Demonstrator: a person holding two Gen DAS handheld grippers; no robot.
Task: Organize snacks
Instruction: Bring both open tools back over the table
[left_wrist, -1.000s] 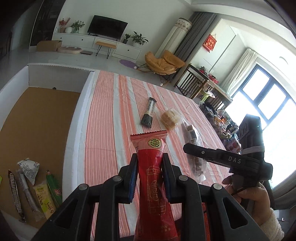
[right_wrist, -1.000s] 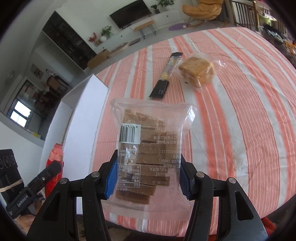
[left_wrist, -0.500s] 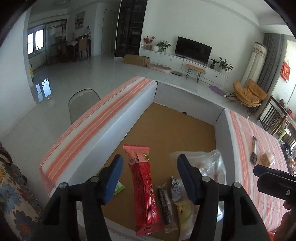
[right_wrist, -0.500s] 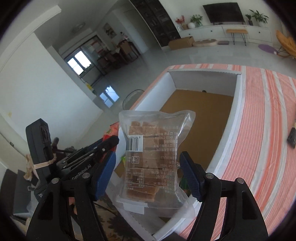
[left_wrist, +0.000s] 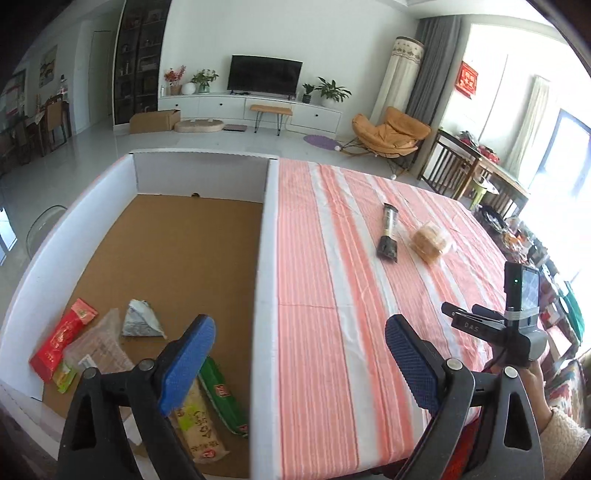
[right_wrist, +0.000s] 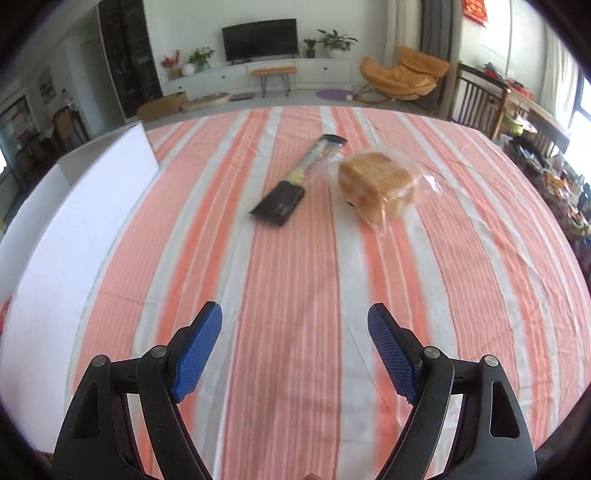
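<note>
Room: living room with a television, an orange lounge chair and a bench under a striped orange-and-white cloth (left_wrist: 332, 295).
Left wrist view, box: white-walled box (left_wrist: 266, 280) with a brown floor stood on the bench's left part.
Left wrist view, snacks in box: red packet (left_wrist: 61, 338), clear bag (left_wrist: 98, 349), grey pouch (left_wrist: 142, 321), green packet (left_wrist: 221, 400) and pale packet (left_wrist: 201, 430) lay at its near end.
Left wrist view, left tool (left_wrist: 299, 360): jaws wide and opening, nothing between them.
Left wrist view, right tool (left_wrist: 476, 321): seen side-on, gripped by a hand (left_wrist: 532, 380).
Right wrist view, cloth (right_wrist: 295, 277): dark stick packet (right_wrist: 299, 181) and bagged bread (right_wrist: 376, 182) lay just beside each other, well beyond the tool.
Right wrist view, right tool (right_wrist: 295, 347): jaws wide apart, empty.
</note>
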